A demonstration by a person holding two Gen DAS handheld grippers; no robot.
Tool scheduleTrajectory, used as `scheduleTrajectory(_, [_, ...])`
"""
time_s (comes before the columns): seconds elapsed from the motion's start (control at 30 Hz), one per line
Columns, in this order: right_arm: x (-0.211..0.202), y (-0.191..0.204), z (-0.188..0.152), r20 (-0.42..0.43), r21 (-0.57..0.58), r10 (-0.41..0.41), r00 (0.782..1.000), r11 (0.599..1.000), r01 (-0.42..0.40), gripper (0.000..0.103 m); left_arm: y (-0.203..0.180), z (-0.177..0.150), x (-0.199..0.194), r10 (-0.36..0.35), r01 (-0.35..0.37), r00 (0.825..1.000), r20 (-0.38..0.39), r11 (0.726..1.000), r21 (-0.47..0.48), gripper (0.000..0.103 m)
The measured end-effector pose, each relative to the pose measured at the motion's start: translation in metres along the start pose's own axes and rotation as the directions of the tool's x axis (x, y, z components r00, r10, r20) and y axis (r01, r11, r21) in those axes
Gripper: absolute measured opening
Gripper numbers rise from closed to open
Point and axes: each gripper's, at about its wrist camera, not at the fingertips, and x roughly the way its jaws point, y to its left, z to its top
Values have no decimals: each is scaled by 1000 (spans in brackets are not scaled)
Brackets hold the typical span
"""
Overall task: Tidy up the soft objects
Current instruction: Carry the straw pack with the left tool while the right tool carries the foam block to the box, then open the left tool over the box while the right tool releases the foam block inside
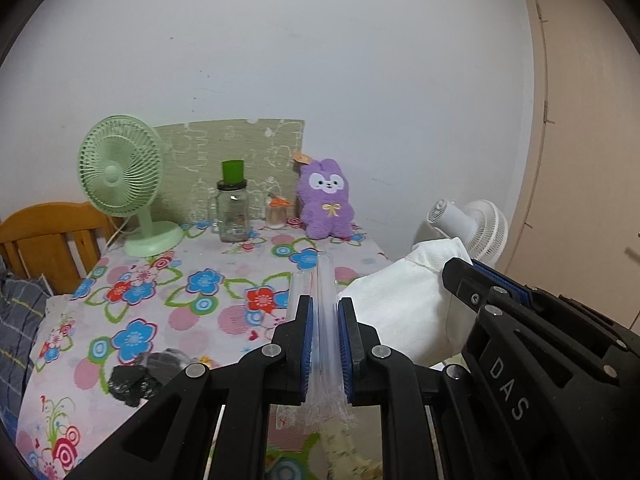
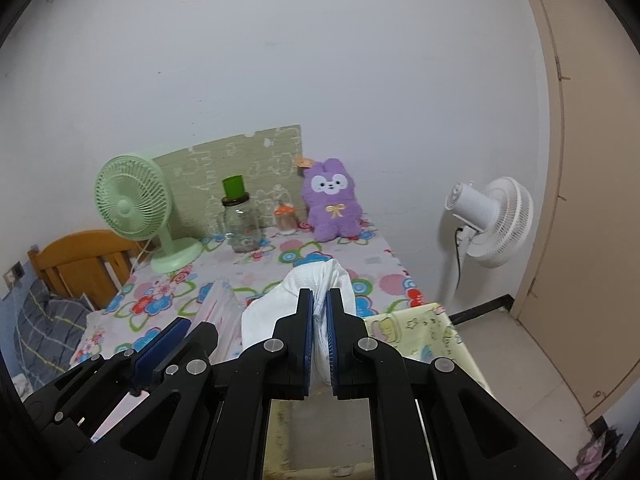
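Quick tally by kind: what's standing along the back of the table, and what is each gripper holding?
Fans on the table: 1, green fan
Glass jars: 2, large jar, small jar
Plush toys: 1, purple bunny
Held items: 2, clear bag in left gripper, white cloth in right gripper
Total: 6

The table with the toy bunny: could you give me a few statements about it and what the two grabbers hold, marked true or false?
1. The left gripper is shut on a clear bag. True.
2. The right gripper is empty. False: its fingers pinch a white cloth.
3. The purple bunny sits upright at the back of the table. True.
4. The green fan stands right of the bunny. False: it stands to the left, past the jar.
5. A white fan stands beside the table. True.
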Motion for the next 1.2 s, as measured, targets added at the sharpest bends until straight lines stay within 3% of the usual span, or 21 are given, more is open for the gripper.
scheduleTrajectory(0.57, [23,-46,-7,-34,33,-72,997,997,73,9,-36,-7,37,-53,54,997,-48,998,28,10])
scheduleTrajectory(0.97, [62,-63,-24,-117,50,-92,989,994,99,10,-44,-23,74,-40,44,987,-153,999,19,13])
scheduleTrajectory(1.2, [80,-70,-31,-160,55,-108,981,991,118,12,-49,-29,84,-19,27,982,-186,999,38,28])
